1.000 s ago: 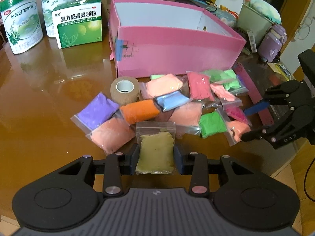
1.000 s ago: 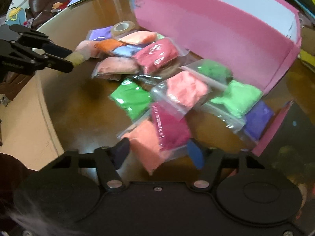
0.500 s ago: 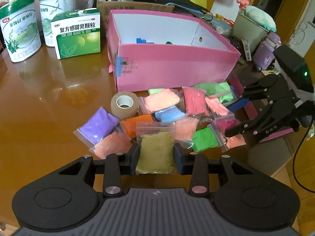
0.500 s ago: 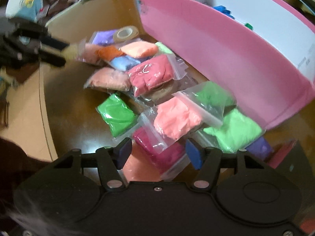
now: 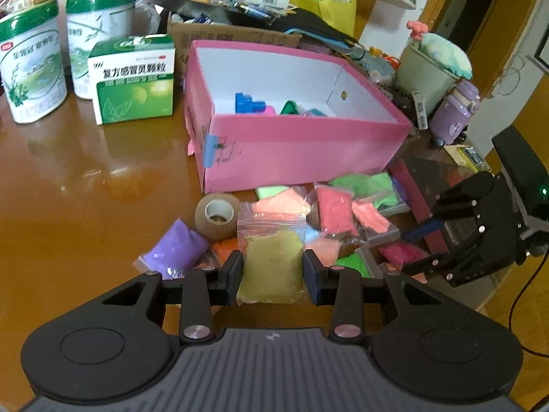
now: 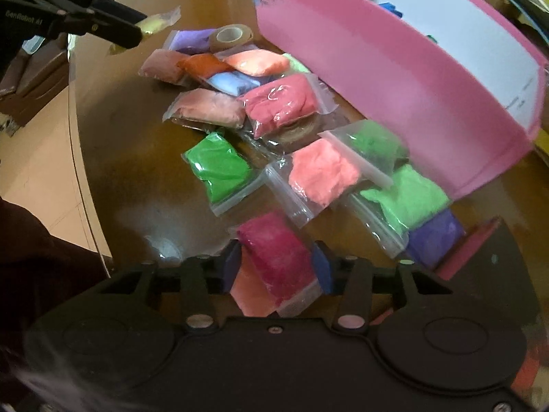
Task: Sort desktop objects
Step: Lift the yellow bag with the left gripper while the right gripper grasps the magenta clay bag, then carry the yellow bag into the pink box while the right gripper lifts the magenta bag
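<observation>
A box (image 5: 302, 147) sits toward the back of the desk (image 5: 85, 189) with a few small toys (image 5: 250, 104) inside it. Left of the box stands a carton (image 5: 132, 79), and behind and left of that, two tins (image 5: 31, 68). In front of the box lies a heap of bags (image 6: 274, 110), overlapping one another, with a roll of tape (image 5: 217, 214) at its left edge — just before the box's near corner. Right of the box, a bucket (image 5: 429, 68) and a bottle (image 5: 454, 113) stand close together. Behind the box, a cardboard case (image 5: 233, 37) carries loose clutter — papers and packets.
</observation>
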A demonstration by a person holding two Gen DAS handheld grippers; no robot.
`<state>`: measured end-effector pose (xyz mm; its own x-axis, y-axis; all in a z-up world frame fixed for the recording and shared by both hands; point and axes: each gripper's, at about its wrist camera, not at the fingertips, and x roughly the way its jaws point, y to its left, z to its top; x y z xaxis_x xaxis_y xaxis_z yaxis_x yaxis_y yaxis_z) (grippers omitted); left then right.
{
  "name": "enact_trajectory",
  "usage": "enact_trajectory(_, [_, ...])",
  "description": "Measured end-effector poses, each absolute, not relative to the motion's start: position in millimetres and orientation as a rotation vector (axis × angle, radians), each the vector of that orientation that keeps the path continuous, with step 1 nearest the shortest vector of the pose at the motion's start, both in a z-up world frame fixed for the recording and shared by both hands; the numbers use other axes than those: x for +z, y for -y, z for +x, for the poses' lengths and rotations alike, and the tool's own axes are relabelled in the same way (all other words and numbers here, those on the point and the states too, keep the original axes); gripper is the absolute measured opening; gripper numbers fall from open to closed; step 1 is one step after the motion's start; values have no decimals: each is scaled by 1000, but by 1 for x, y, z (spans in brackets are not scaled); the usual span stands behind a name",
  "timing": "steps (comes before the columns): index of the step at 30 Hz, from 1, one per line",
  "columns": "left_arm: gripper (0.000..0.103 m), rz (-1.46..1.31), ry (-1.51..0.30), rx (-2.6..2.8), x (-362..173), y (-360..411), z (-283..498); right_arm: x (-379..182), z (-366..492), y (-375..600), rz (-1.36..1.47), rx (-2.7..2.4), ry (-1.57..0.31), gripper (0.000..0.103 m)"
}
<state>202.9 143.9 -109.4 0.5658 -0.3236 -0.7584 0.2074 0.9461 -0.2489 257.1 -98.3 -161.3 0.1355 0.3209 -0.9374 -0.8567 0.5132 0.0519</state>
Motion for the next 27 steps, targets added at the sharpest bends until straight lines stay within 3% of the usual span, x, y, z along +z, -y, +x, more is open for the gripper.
enact_trajectory(9, [36,-126,-929,-414,-112,-147,221,-163,254,97,-568,823,-1102,38])
enact_trajectory(11, [36,-110,-927,-431,-111,-147,224,-164,257,94,-576,840,-1103,51])
enact_trajectory(27, [36,-115,-903,-383,-94,-138,211,-180,288,114,-456,883,-1168,51])
